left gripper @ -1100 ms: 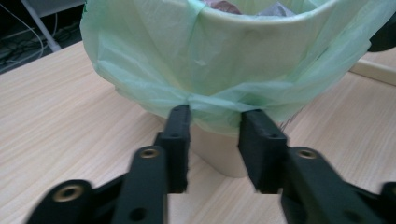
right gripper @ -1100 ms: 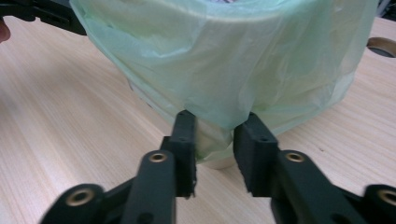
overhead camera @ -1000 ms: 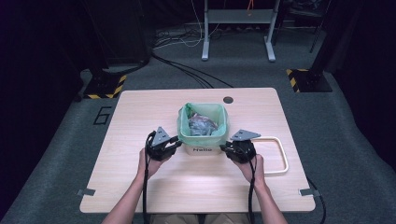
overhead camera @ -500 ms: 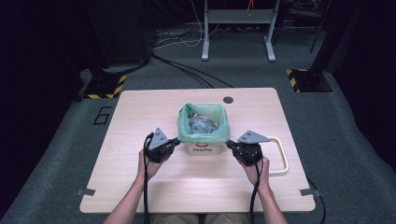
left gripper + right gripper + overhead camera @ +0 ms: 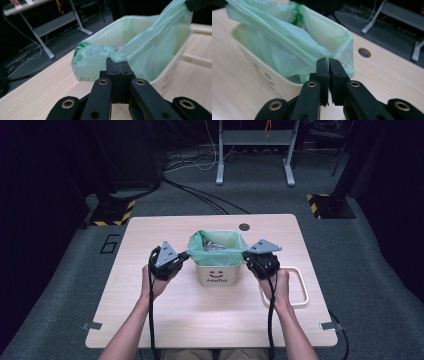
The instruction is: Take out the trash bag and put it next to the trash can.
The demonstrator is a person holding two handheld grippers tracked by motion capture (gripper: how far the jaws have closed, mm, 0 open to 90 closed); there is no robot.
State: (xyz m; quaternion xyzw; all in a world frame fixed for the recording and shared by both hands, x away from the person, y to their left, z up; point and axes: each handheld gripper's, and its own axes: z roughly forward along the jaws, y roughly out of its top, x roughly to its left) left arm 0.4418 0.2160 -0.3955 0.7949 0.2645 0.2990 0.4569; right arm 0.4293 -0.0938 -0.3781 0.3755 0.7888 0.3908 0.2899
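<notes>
— Grippers first: how do they stand?

— Left gripper (image 5: 184, 256) has its jaws pressed together on the near-left edge of the green bag (image 5: 218, 249) — a pinch of film is caught between the pads. Right gripper (image 5: 246, 255) is clamped on the opposite edge, jaws nearly touching, film between them.

— And the bag itself?

— It lines the white bin (image 5: 218, 275) with the smiling face, mid-table (image 5: 150, 330), between both hands. Its rim is drawn outward to each side — crumpled contents sit inside. A white frame (image 5: 302, 292) lies just right of the bin.
</notes>
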